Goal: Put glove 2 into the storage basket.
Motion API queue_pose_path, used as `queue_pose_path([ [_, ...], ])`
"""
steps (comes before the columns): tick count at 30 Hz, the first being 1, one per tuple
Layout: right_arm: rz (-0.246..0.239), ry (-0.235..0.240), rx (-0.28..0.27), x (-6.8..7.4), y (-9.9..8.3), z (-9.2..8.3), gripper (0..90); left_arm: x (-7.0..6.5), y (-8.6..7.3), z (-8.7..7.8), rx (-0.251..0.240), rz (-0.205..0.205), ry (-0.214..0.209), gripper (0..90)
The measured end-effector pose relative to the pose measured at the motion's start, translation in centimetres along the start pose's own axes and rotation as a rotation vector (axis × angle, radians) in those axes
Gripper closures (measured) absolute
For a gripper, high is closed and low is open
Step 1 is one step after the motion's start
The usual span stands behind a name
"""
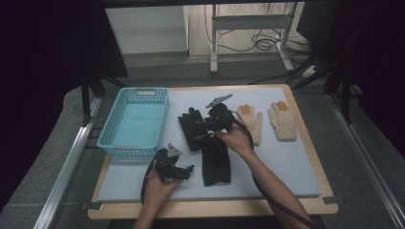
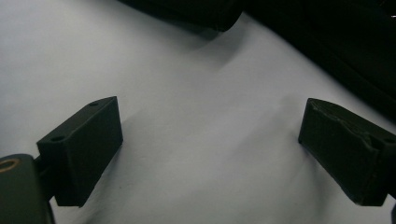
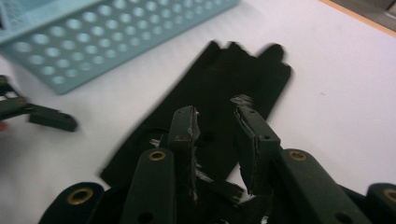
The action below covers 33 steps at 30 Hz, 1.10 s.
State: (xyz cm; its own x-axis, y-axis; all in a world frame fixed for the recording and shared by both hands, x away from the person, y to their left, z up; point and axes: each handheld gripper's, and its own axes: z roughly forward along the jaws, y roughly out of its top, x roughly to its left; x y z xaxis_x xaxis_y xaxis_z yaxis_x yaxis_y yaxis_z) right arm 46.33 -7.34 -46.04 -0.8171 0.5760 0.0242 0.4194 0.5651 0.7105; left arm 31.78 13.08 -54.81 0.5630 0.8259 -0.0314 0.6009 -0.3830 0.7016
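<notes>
The right claw, jaws parted and empty, hovers over a black glove lying flat on the tabletop beside the blue basket; soft, light and limp, it is best pinched at the cuff, while the left claw rests spread wide.
</notes>
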Motion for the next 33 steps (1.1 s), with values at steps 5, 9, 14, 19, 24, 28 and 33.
queue_pose_path([
  [5, 0.032, 0.018, -0.010, -1.1, -0.6, 1.2, 61.9, 0.0, 0.0, 0.0, 0.001, -0.002, -0.001, 6.6],
  [9, 0.019, 0.019, -0.007, -0.9, -0.7, 2.2, 58.0, 0.0, 0.0, 0.0, 0.000, -0.001, -0.001, 6.7],
  [14, 0.003, 0.013, -0.004, -0.6, -0.2, 4.5, 57.2, 0.0, 0.0, 0.0, 0.000, -0.001, -0.001, 6.7],
  [19, -0.008, 0.008, 0.014, -0.6, 0.0, 6.9, 52.1, 0.0, 0.0, 0.0, -0.001, -0.003, -0.002, 6.7],
  [24, -0.040, -0.014, 0.066, -0.3, -0.2, 8.9, 52.7, 0.0, 0.0, 0.0, -0.006, -0.006, -0.001, 6.7],
  [28, -0.017, 0.022, 0.053, -0.4, -0.2, 9.1, 64.8, 0.0, 0.0, 0.0, -0.006, -0.006, -0.001, 6.7],
  [33, -0.002, 0.028, 0.048, -0.7, -0.2, 9.0, 84.5, 0.0, 0.0, 0.0, -0.006, -0.006, -0.001, 6.7],
])
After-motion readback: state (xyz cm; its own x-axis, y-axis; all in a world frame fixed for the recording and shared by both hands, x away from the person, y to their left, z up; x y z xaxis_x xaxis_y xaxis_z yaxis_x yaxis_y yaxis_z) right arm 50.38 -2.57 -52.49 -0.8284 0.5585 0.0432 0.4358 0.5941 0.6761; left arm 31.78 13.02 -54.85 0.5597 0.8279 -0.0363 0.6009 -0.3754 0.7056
